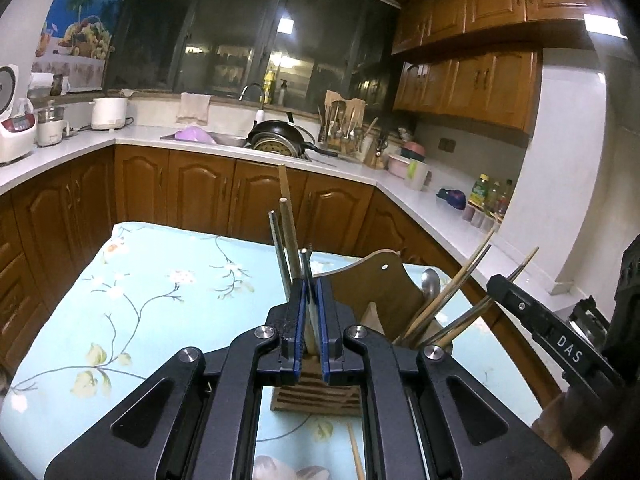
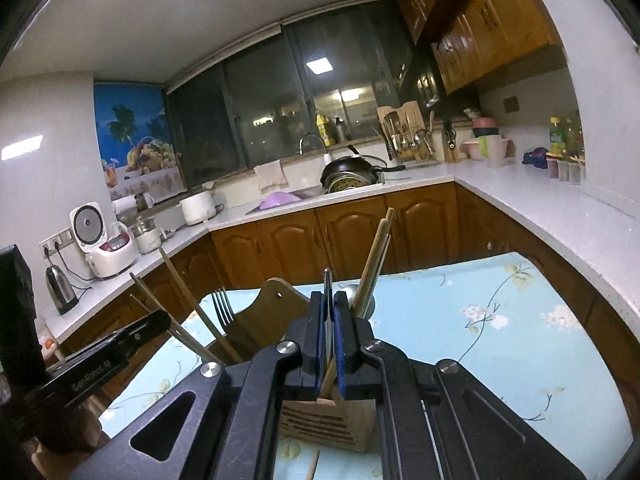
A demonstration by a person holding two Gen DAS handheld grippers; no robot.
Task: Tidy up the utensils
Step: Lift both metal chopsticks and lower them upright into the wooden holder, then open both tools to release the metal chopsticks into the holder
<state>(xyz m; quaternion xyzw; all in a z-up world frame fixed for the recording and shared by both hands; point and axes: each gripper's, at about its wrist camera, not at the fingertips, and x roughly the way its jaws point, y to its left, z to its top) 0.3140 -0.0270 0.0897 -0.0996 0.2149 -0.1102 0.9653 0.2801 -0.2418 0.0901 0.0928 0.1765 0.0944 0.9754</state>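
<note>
Utensils (image 1: 289, 240) — pinched in left claw (image 1: 311, 276), over holder (image 1: 316, 394)

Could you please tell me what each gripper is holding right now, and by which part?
The left gripper pinches a chopstick partway along it. The right gripper grips a thin metal utensil near one end; its type is unclear.

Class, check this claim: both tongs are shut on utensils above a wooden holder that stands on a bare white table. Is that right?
Not quite. The table is not bare white; a light blue floral cloth covers it, as both wrist views show. The left tongs and right tongs are indeed shut on utensils above the wooden holder.
</note>
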